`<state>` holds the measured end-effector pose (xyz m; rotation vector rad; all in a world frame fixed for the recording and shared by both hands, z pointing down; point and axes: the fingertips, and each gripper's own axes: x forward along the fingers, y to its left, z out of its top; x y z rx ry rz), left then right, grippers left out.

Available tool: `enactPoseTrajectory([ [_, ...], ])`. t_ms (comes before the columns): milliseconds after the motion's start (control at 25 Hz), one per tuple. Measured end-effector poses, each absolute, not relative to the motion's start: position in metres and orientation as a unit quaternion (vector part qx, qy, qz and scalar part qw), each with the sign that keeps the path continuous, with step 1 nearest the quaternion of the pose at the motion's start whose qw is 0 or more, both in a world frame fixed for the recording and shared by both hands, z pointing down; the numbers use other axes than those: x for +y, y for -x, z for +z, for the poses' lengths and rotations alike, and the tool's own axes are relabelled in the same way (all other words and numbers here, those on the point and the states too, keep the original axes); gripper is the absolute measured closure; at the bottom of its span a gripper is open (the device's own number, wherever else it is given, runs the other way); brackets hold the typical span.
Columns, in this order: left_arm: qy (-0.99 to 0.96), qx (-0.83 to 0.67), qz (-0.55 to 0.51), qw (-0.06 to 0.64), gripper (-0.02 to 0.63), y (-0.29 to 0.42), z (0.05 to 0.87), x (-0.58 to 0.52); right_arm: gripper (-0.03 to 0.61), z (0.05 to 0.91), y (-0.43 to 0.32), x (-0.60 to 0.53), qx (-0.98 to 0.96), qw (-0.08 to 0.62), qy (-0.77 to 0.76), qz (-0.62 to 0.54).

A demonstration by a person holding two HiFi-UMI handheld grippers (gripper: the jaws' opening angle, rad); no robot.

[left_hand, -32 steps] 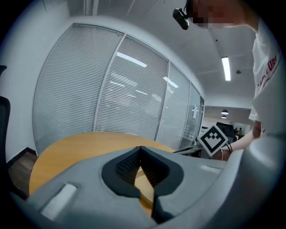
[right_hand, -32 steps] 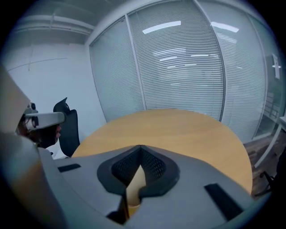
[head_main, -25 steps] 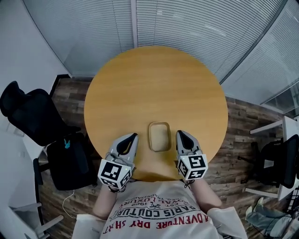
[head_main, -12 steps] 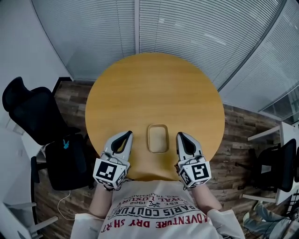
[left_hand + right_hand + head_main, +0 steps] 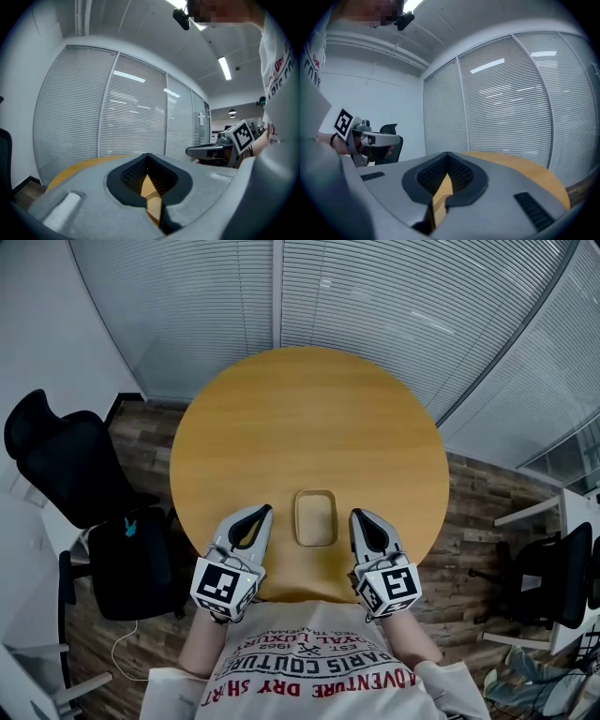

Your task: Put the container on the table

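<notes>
Container (image 5: 316,517) sits on the round desk (image 5: 309,409) in the head view, and it looks small, light and stiff, so I would pinch one long rim. In the left gripper view, the left gripper (image 5: 148,157) has its jaws closed on nothing. In the right gripper view, the right gripper (image 5: 447,155) is closed and empty too.

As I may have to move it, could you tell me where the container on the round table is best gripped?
Probably its right long wall, pinched over the rim from above: the container lies flat and looks open-topped, and the shut right hand-held gripper is beside that wall.
</notes>
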<state>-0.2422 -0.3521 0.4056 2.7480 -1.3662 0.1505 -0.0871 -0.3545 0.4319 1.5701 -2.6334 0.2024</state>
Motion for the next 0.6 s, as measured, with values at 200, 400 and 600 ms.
enactPoseTrajectory([
  [200, -0.897, -0.438, 0.05, 0.035, 0.615, 0.2368, 0.407, -0.3505, 0.572, 0.4374, 0.0852, -0.3541, -0.855, 0.038, -0.513, 0.072],
  [400, -0.898, -0.436, 0.052, 0.035, 0.615, 0.2359, 0.408, -0.3506, 0.572, 0.4395, 0.0819, -0.3564, -0.85, 0.039, -0.519, 0.079],
  [600, -0.899, -0.434, 0.052, 0.04, 0.615, 0.2333, 0.4088, -0.3528, 0.572, 0.4403, 0.0838, -0.358, -0.85, 0.051, -0.519, 0.069],
])
